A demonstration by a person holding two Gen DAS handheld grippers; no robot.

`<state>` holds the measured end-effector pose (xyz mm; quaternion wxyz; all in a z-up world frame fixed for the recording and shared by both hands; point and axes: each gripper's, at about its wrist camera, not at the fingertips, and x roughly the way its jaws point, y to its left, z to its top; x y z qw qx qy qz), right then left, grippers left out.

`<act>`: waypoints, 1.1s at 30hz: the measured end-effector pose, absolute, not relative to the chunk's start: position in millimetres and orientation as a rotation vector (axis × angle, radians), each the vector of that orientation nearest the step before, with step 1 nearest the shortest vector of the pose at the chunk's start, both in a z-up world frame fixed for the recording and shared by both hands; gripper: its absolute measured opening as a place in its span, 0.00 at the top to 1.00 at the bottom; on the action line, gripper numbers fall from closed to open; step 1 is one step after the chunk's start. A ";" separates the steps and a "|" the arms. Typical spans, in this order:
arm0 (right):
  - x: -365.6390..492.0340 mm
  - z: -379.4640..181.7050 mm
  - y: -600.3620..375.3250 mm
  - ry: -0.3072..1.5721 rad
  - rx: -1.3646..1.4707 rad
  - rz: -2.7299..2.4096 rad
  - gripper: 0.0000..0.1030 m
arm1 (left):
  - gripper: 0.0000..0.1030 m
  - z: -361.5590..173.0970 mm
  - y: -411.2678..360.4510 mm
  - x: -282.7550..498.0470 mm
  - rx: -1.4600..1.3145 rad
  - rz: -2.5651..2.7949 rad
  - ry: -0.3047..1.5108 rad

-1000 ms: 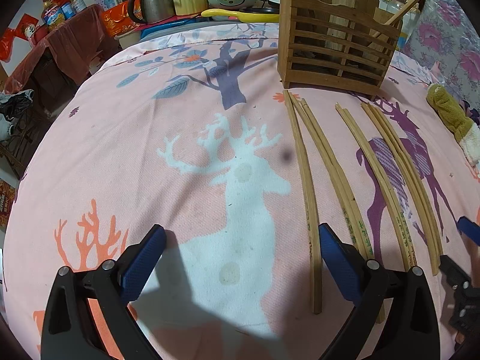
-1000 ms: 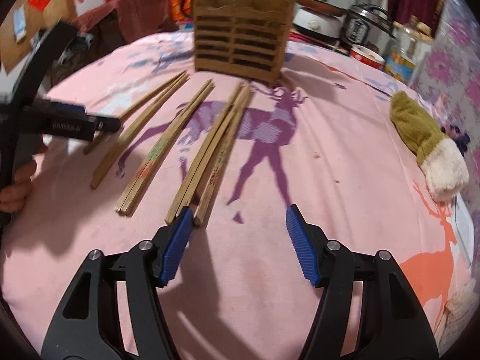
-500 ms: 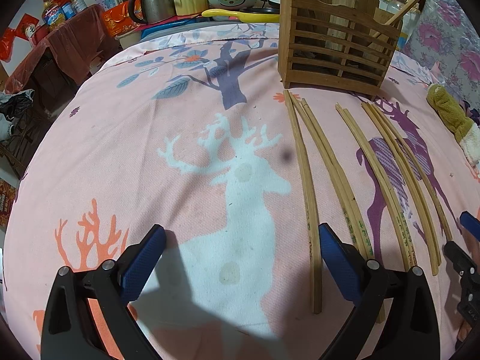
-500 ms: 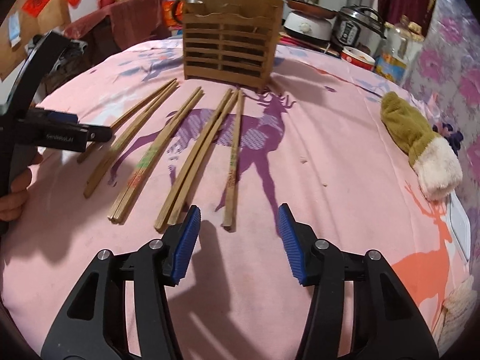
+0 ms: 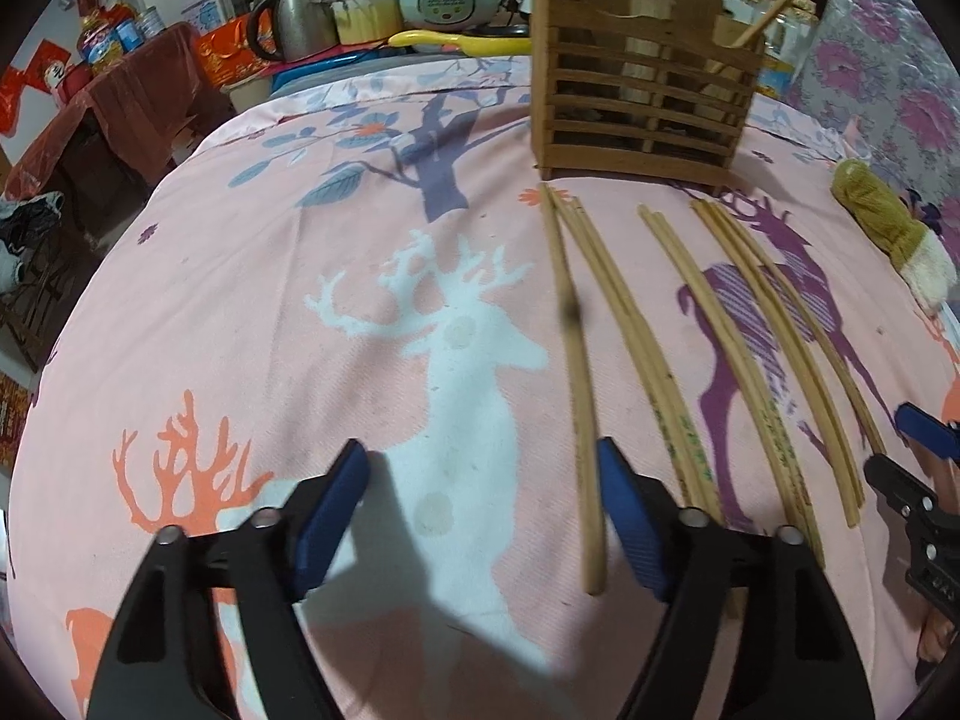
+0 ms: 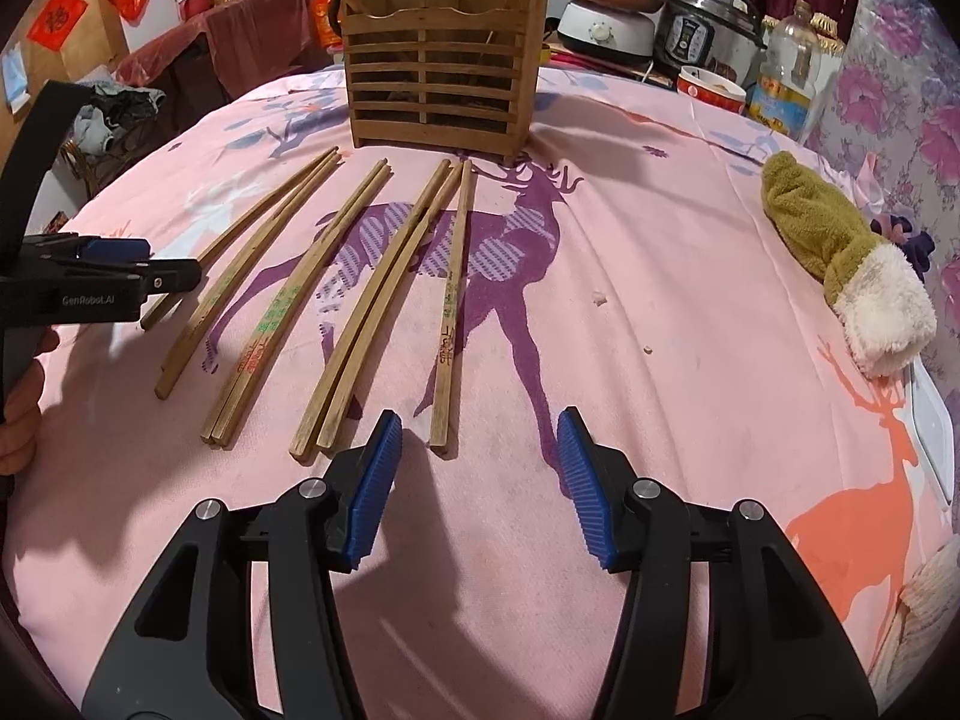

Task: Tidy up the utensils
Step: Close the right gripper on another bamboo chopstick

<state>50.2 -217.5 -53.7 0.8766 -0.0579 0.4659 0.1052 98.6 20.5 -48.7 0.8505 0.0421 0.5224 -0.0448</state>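
Several wooden chopsticks [image 6: 360,294] lie fanned on the pink deer-print cloth [image 6: 660,312] in front of a slatted wooden utensil holder [image 6: 438,66]. The holder also shows in the left wrist view [image 5: 642,84], with a chopstick or two standing in it. My right gripper [image 6: 477,480] is open and empty, its jaws just short of the near end of the rightmost chopstick [image 6: 450,324]. My left gripper [image 5: 480,516] is open and empty over the cloth; the leftmost chopstick [image 5: 576,396] lies just inside its right fingertip.
A green and white plush mitten [image 6: 840,258] lies on the cloth at the right. Rice cookers, a kettle [image 5: 294,12], a bowl and an oil bottle [image 6: 786,72] stand behind the holder. The left gripper shows at the left edge of the right wrist view [image 6: 90,282].
My right gripper has shifted right, from the middle chopsticks to the end of the rightmost one, which now lies apart from its pair. My left gripper has barely moved.
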 end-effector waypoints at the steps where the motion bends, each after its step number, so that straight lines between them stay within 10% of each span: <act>1: 49.8 -53.9 -217.4 0.972 -0.121 0.219 0.48 | 0.34 -48.1 19.4 96.2 0.092 -0.101 1.096; 14: 50.0 -54.2 -217.9 0.974 -0.118 0.224 0.50 | 0.72 -42.9 7.4 57.6 0.117 -0.223 1.058; 19: 48.3 -54.6 -213.1 0.977 -0.117 0.271 0.72 | 0.74 -45.0 0.7 59.6 0.150 -0.225 1.047; 22: 45.8 -54.2 -208.6 0.977 -0.117 0.309 0.88 | 0.93 -44.4 0.5 58.5 0.139 -0.251 1.048; 33: 40.7 -42.9 -213.1 0.924 -0.090 0.292 0.93 | 0.94 -27.8 11.9 52.6 0.069 -0.243 0.981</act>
